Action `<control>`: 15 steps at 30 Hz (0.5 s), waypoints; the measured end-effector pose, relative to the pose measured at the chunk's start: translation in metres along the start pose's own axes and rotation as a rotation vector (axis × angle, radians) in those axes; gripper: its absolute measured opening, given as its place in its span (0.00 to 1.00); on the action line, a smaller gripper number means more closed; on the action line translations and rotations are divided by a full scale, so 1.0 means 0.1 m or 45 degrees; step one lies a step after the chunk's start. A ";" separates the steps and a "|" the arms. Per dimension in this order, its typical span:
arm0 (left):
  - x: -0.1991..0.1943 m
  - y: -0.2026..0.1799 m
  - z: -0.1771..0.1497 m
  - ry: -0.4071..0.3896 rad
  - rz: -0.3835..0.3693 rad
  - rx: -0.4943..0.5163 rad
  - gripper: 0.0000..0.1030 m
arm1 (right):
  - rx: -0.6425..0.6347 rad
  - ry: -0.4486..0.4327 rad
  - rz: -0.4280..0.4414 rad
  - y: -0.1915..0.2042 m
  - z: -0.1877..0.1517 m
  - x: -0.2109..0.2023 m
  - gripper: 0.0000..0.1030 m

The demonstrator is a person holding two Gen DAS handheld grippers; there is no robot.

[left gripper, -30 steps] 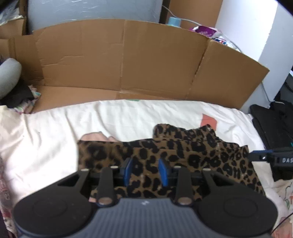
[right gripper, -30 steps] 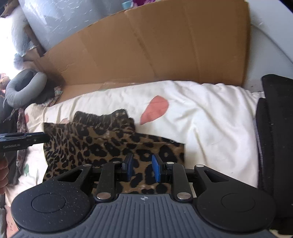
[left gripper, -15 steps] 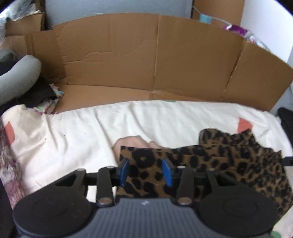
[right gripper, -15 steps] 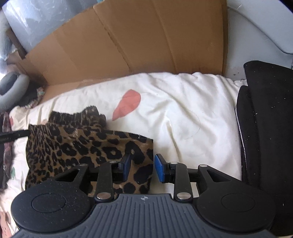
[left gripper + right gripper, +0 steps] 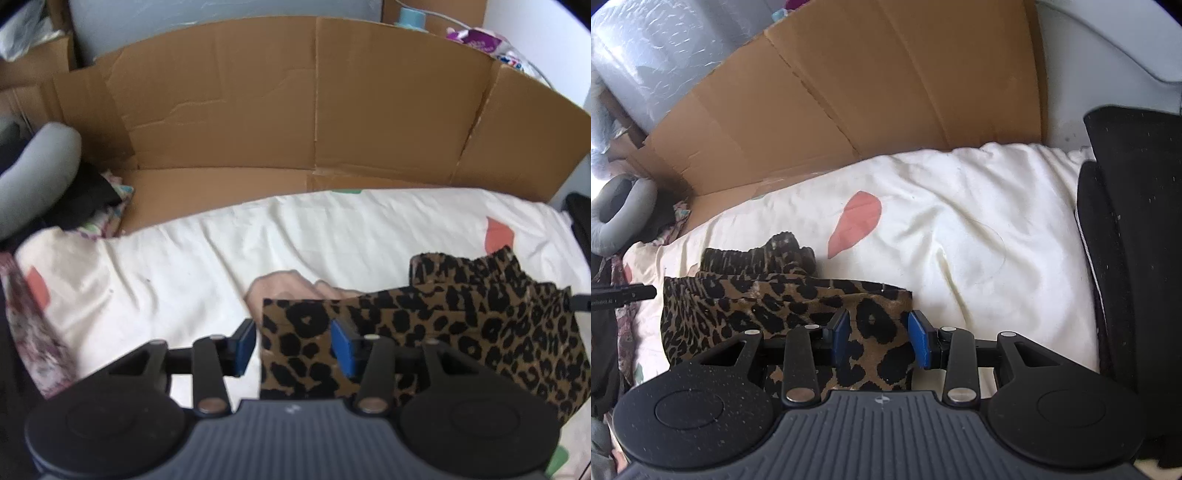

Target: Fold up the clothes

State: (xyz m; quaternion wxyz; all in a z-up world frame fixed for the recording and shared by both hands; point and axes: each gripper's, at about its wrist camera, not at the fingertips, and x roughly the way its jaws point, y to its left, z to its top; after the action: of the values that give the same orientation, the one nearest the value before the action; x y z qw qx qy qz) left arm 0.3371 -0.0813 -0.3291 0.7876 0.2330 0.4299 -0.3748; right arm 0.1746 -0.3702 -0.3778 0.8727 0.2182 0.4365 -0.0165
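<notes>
Counts, both views:
- 1 leopard-print folded garment [image 5: 480, 332], brown with black spots
- 1 cream bed sheet [image 5: 295, 240]
- coral-red leaf-shaped patches on the sheet: 2 in left view [image 5: 498, 236] [image 5: 37, 286], 1 in right view [image 5: 857, 221]
- 1 flattened brown cardboard sheet [image 5: 332, 110] standing behind the bed
- 1 grey U-shaped neck pillow [image 5: 620, 214]
- 2 black two-finger tools: left [image 5: 293, 345], right [image 5: 879, 338]
- 2 blue pads per tool

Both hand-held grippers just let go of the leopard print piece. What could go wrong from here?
1. The leopard garment has a bunched waistband end; it may spring the fold open.
2. The right hand-held gripper and left hand-held gripper, jaws just opened, straddle cloth corners; pulling back could snag and drag them across the white sheet.
</notes>
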 end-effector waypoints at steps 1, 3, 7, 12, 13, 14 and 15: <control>-0.02 0.02 0.01 0.008 0.013 -0.023 0.47 | 0.002 -0.005 0.001 -0.01 0.00 -0.02 0.41; -0.07 0.06 0.02 0.034 0.024 -0.069 0.47 | 0.006 -0.015 0.003 -0.04 0.00 -0.06 0.41; -0.22 0.11 0.09 0.072 0.053 -0.126 0.47 | 0.031 -0.035 0.017 -0.08 -0.01 -0.10 0.41; -0.52 0.09 0.26 0.110 0.115 -0.132 0.49 | 0.083 -0.025 0.061 -0.15 -0.04 -0.20 0.41; -0.59 0.07 0.30 0.127 0.138 -0.123 0.50 | 0.096 -0.022 0.068 -0.17 -0.04 -0.23 0.41; -0.65 0.05 0.34 0.143 0.145 -0.109 0.50 | 0.101 -0.022 0.082 -0.18 -0.04 -0.27 0.41; -0.70 0.02 0.37 0.155 0.139 -0.092 0.54 | 0.104 -0.028 0.093 -0.19 -0.03 -0.31 0.41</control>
State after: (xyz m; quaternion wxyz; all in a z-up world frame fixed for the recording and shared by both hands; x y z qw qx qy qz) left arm 0.3327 -0.0783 -0.2507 0.7872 0.2497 0.4771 -0.3007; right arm 0.1490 -0.3909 -0.3624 0.8677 0.2694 0.4177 -0.0049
